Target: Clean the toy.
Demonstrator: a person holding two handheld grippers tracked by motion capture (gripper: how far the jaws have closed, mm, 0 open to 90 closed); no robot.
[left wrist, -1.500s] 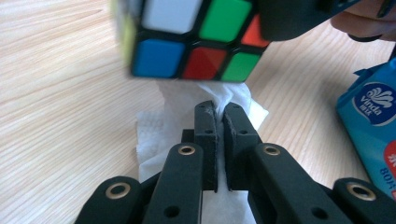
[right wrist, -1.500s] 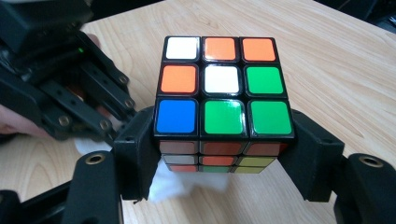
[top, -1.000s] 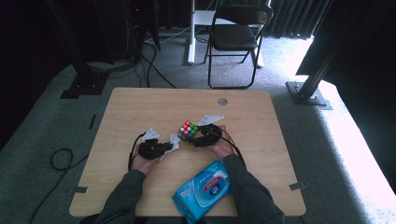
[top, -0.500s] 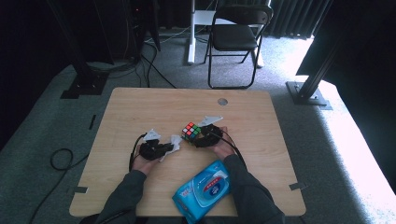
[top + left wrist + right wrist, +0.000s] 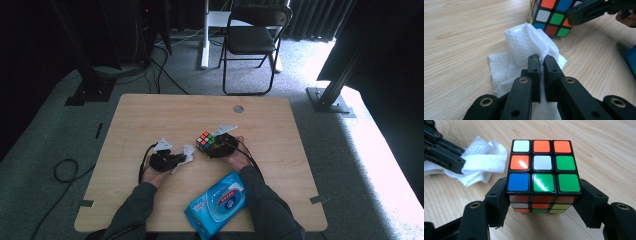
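Jaws of the right gripper (image 5: 544,202) clamp the Rubik's cube (image 5: 543,173) steady, so the left gripper (image 5: 541,61), pinching a white wet wipe (image 5: 529,43), can rub it.

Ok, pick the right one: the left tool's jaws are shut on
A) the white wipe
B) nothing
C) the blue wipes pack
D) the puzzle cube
A: in the left gripper view the left tool has its two jaws pressed together on a fold of the white wipe, while the puzzle cube sits between the jaws of the right tool.
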